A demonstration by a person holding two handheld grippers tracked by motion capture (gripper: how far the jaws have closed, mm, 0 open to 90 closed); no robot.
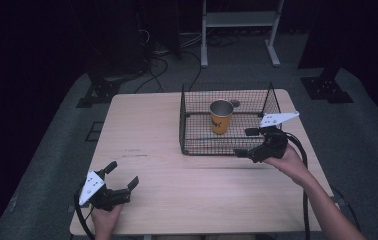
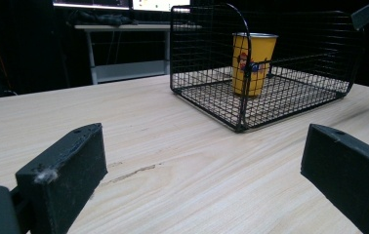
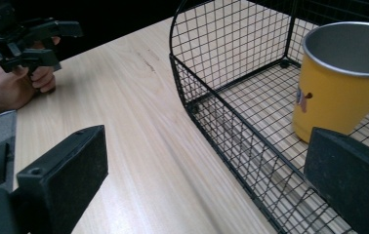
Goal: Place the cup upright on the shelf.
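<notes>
From the high view the yellow cup (image 1: 221,117) stands upright inside the wire basket (image 1: 192,145) on the far right part of the table (image 1: 147,130), likely kept there because the basket's walls hold it in one place; the right tongs (image 1: 245,142) hover at the basket's near right corner with jaws spread wide and nothing between them, so the cup lies just left of and beyond them, close but not touched; the left tongs (image 1: 124,176) rest at the near left of the table, also wide open and empty, well apart from the cup, which suggests that hand is waiting while the other does the reaching; in the left gripper view the cup (image 2: 252,61) shows far off and slightly right, behind the basket (image 2: 207,92) mesh, with bare table between it and the two parted jaws; in the right gripper view the cup (image 3: 341,83) is near on the right, its open rim up, just beyond the right-hand jaw, with the basket's low front wall (image 3: 231,141) running between the jaws, so I judge these tongs must clear that wall to close on the cup; the other hand (image 3: 16,85) sits far left with its own tongs
</notes>
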